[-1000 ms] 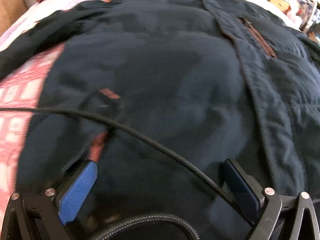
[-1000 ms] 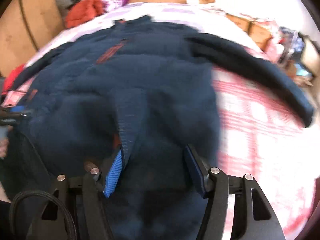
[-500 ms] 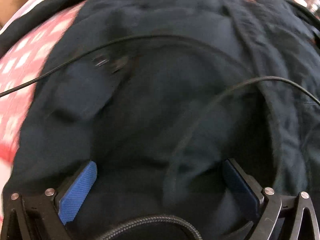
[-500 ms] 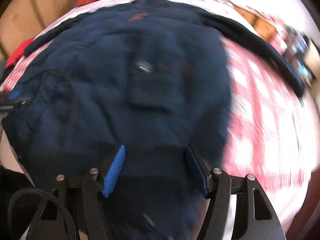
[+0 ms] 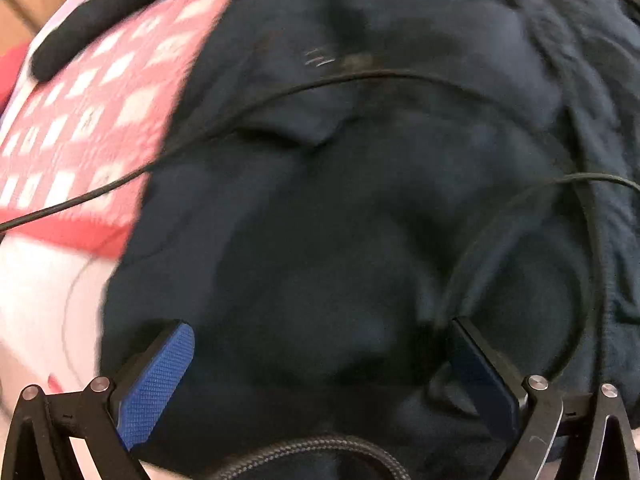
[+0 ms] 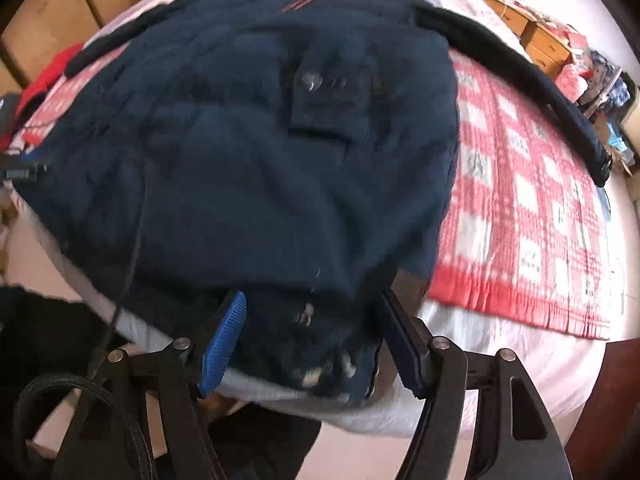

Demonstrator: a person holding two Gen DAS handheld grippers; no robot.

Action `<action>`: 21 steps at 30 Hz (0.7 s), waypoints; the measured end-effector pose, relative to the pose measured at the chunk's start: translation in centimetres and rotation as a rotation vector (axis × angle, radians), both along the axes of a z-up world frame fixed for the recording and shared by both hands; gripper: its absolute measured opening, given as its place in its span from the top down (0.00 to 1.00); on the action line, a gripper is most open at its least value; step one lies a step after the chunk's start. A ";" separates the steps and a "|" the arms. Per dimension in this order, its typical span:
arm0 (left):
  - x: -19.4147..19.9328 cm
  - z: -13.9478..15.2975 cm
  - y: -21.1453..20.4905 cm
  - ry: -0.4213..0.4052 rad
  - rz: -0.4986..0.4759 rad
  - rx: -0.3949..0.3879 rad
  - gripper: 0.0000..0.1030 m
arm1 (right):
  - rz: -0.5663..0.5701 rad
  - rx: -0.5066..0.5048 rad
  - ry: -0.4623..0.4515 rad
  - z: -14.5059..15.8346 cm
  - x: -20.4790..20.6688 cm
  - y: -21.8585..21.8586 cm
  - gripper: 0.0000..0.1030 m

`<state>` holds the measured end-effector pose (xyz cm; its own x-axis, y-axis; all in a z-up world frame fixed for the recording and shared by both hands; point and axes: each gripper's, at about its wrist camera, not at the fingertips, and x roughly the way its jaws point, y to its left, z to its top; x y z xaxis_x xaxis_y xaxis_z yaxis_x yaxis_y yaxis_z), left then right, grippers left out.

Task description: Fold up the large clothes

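Observation:
A large navy padded jacket (image 6: 248, 152) lies spread front-up on the bed, sleeves out to both sides, its hem hanging over the near edge. It fills the left wrist view (image 5: 360, 208). My left gripper (image 5: 320, 344) is open, just above the jacket's lower left part, holding nothing. My right gripper (image 6: 312, 320) is open over the hem at the bed's near edge, holding nothing. A flap pocket with snaps (image 6: 332, 100) shows on the jacket's right front.
A red-and-white checked blanket (image 6: 532, 200) covers the bed (image 6: 500, 344) to the right and also shows in the left wrist view (image 5: 88, 120). A black cable (image 5: 280, 96) crosses the jacket. Red clothes (image 6: 52, 72) lie at the left. Wooden drawers (image 6: 544, 44) stand far right.
Both grippers have pulled back toward the bed's near edge, so the jacket's hem and the bed edge now show. Both stayed open.

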<state>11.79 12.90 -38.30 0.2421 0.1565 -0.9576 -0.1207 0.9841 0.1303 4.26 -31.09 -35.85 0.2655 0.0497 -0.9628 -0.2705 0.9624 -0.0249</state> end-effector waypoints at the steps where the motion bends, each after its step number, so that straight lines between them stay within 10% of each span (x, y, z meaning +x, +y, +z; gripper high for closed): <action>1: 0.2 0.2 1.3 0.005 0.039 0.019 0.00 | -0.040 -0.009 0.022 -0.1 -0.3 -1.2 0.31; 4: 0.7 1.5 3.8 0.001 0.093 0.070 0.00 | -0.221 0.005 0.073 0.9 -1.4 -6.8 0.23; 11: 4.8 9.1 4.8 -0.170 0.102 0.072 0.01 | -0.460 -0.202 -0.147 9.5 0.4 -14.9 0.23; 21: 19.9 14.4 -6.1 -0.463 -0.082 -0.129 0.01 | -0.824 0.081 -0.435 11.8 18.4 -24.6 0.17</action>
